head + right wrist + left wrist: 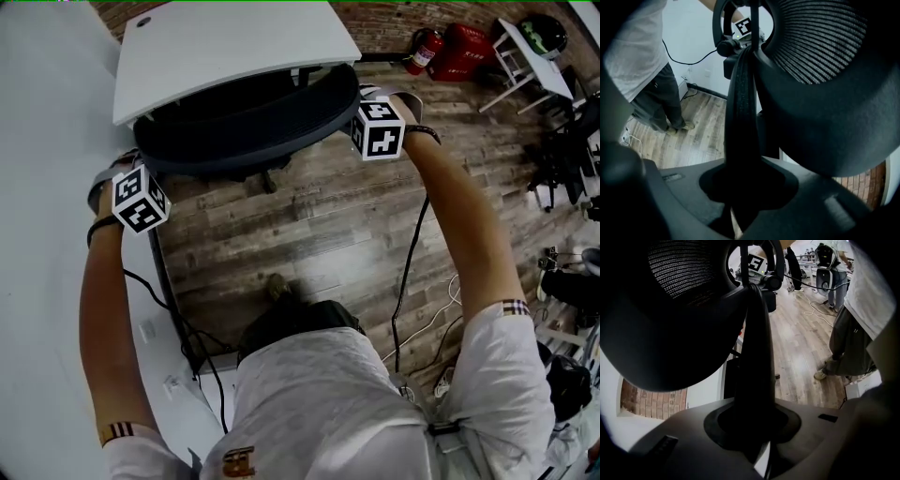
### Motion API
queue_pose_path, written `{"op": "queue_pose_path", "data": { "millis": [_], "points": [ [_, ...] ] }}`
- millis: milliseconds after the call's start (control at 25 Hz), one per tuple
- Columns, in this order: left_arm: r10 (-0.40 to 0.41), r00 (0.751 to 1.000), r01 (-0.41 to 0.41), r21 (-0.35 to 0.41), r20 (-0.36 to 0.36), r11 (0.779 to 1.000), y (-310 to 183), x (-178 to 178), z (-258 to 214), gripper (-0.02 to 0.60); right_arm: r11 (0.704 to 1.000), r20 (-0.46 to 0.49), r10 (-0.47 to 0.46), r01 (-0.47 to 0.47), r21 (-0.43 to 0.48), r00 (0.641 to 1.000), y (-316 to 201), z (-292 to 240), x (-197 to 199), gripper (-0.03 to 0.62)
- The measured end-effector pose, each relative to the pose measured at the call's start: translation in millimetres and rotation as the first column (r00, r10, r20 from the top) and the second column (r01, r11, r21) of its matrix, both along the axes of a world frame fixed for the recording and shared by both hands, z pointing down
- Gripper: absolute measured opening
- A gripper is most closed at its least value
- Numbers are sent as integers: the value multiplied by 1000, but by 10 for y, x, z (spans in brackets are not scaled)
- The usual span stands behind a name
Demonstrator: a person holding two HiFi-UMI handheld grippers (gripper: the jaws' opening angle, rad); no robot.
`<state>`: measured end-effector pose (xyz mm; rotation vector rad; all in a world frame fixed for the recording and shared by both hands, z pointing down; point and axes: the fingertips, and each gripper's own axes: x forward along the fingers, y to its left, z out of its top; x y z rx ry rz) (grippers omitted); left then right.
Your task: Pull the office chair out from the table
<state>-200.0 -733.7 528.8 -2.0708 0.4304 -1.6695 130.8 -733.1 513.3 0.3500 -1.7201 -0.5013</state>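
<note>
left gripper (127, 167) and right gripper (367, 97) clamp the office chair (244, 117) half under the table (216, 47).

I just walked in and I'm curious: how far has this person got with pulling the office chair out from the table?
Done: the left gripper and right gripper are each clamped on the rim of the office chair. In hand: that two-sided grip, ready for pulling. Left: seemingly most of it; its back sits partly beneath the table edge and must come out over the wooden floor.
</note>
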Motion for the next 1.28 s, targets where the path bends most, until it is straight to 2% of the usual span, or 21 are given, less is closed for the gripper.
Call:
{"op": "queue_pose_path", "data": {
  "millis": [400, 1280],
  "points": [
    [-38, 999, 38, 6, 0, 999, 1141, 58, -15, 78, 997, 11, -63, 63, -42, 998, 1129, 78, 28, 94],
    [-32, 999, 32, 8, -10, 999, 3254, -138, -77, 80, 997, 6, -51, 52, -49, 999, 3276, 43, -158, 94]
  ]
}}
